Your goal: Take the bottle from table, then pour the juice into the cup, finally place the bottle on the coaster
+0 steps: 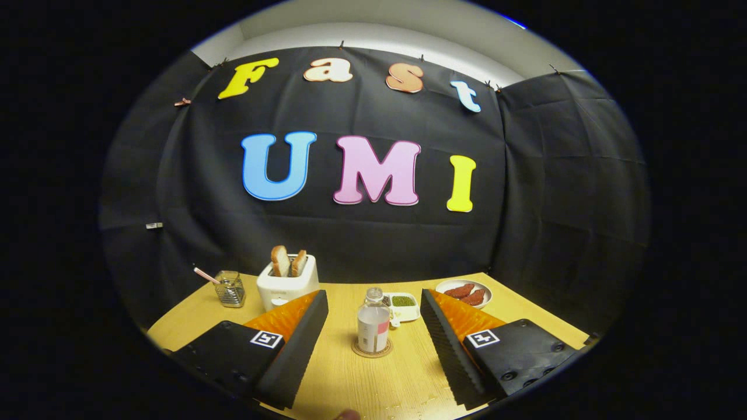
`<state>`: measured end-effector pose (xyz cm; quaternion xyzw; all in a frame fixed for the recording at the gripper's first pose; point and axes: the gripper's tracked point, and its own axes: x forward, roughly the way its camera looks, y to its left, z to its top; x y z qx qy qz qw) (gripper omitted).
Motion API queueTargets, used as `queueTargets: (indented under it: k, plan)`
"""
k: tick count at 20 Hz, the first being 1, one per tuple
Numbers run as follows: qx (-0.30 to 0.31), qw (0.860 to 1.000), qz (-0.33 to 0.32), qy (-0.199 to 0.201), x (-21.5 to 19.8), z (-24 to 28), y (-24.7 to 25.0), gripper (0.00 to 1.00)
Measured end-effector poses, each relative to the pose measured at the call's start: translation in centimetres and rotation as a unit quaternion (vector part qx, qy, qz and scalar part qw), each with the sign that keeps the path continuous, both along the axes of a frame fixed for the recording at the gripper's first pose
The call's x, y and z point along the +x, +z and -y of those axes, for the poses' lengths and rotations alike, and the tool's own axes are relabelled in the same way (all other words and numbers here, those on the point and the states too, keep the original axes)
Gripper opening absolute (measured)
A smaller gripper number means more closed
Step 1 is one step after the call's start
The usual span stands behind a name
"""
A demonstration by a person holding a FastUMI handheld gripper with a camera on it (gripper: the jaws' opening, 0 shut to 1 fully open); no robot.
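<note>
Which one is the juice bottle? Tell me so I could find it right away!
Start at the white toaster with two slices of bread, at the back of the wooden table. Ahead of the open gripper, between its spread fingers, the bottle stands upright on a round coaster. It is the only clear capped thing with a label; the glass cup with the straw is far off beside the toaster.

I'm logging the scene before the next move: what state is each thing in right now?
gripper: open, fingers wide apart, holding nothing
bottle: upright on the coaster, ahead between the fingers
coaster: flat on the table, under the bottle
toaster: two slices sticking up
glass cup: upright, straw inside
plate: holds reddish food
</note>
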<state>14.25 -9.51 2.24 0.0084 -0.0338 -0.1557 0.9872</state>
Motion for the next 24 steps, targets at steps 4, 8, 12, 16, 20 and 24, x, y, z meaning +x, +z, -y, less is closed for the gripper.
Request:
queueTargets:
  k: [4, 8, 12, 16, 20, 24]
  plan:
    - [-0.022, 0.998, 0.017, 0.054, -3.8, -4.6, 3.7, 0.98]
    - [-0.027, 0.997, 0.020, 0.072, -8.5, -7.3, 5.3, 0.98]
    - [-0.011, 0.996, 0.014, 0.089, -13.2, -9.0, 5.2, 0.98]
    - [-0.005, 0.997, 0.005, 0.073, -17.4, -9.1, 4.4, 0.98]
    - [0.001, 0.997, 0.007, 0.082, -19.5, -9.9, 3.8, 0.98]
    - [-0.009, 0.994, 0.010, 0.104, -20.0, -10.8, 3.5, 0.98]
